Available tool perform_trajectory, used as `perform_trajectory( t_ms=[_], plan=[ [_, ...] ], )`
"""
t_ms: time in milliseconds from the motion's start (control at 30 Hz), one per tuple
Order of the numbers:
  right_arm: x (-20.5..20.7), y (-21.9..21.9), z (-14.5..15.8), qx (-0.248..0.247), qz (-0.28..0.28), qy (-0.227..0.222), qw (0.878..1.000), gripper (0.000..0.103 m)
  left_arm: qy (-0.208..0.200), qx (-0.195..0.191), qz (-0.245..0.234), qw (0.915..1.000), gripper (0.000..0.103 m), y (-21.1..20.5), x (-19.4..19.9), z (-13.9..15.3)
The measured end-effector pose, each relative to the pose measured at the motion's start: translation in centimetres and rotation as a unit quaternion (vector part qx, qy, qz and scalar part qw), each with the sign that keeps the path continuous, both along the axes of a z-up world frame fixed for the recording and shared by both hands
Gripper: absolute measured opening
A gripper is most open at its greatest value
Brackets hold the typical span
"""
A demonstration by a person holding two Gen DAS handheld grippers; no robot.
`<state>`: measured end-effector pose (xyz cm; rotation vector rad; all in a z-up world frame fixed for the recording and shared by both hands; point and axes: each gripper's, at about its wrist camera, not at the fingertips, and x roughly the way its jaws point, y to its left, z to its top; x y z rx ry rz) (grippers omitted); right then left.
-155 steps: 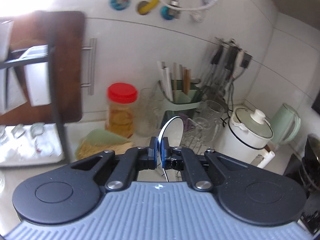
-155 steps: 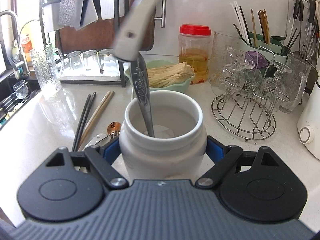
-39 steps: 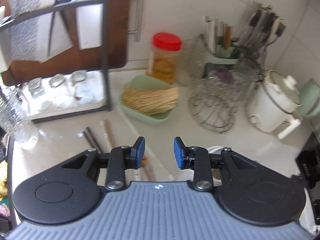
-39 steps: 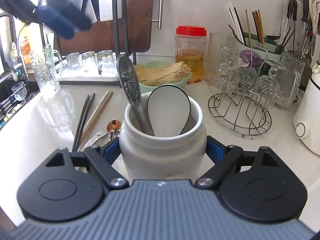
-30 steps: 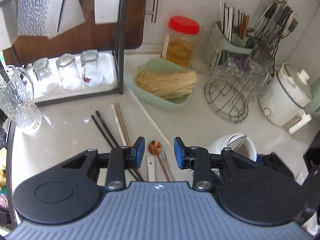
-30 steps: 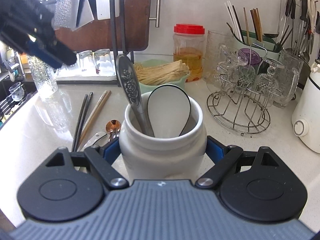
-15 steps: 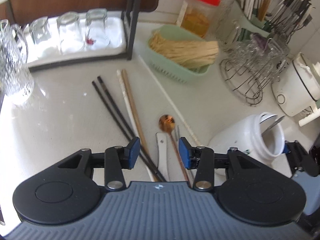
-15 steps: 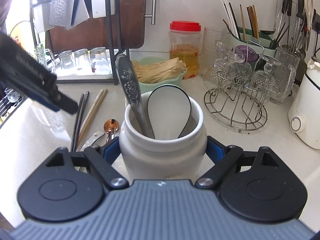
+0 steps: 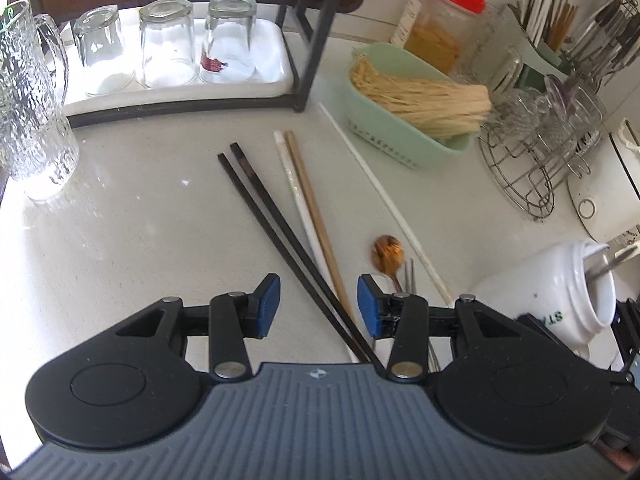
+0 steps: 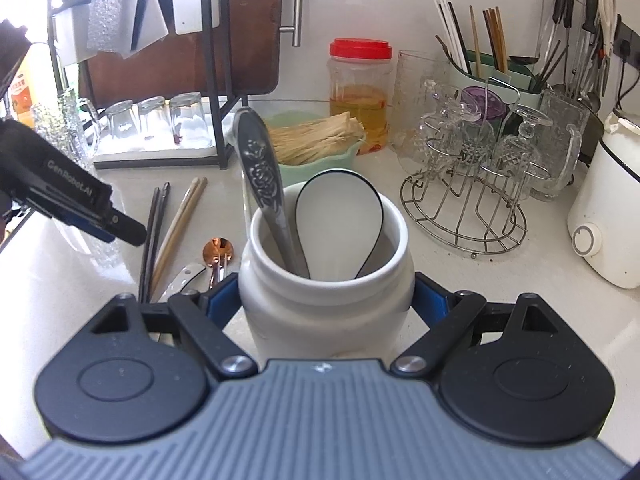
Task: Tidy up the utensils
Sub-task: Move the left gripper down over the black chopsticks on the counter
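Chopsticks [image 9: 280, 236] on pale countertop [image 9: 132, 232]

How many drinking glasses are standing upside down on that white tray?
3, in a row on the white tray under the black rack: left glass, middle glass, right glass.

Glossy white ceramic jar [image 10: 324, 316], embossed metal spoon [image 10: 260, 176], matt black chopsticks [image 9: 276, 236], textured glass pitcher [image 9: 28, 100]

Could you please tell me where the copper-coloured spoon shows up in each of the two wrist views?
Left wrist: the copper spoon lies on the counter just above the right finger, right of centre.
Right wrist: the spoon lies lower left, beside the white jar.
Shared landmark: the green basket of noodles.
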<state>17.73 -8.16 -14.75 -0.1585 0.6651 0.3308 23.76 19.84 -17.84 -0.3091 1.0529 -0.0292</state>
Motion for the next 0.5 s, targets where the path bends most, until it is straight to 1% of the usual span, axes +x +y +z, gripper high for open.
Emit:
perform_trajectory(
  t_ms=[300,500],
  plan=[
    [-0.3,0.2,0.1,-0.001,-0.02,0.002,1.0,0.09,0.011,-0.028,0.006,0.9995,0.048,1.2,0.6,-1.4],
    [-0.4,0.5,0.1,-0.003,-0.037,0.005,0.999,0.09,0.014,-0.031,0.001,0.9994,0.048,1.9,1.0,-2.1]
  ],
)
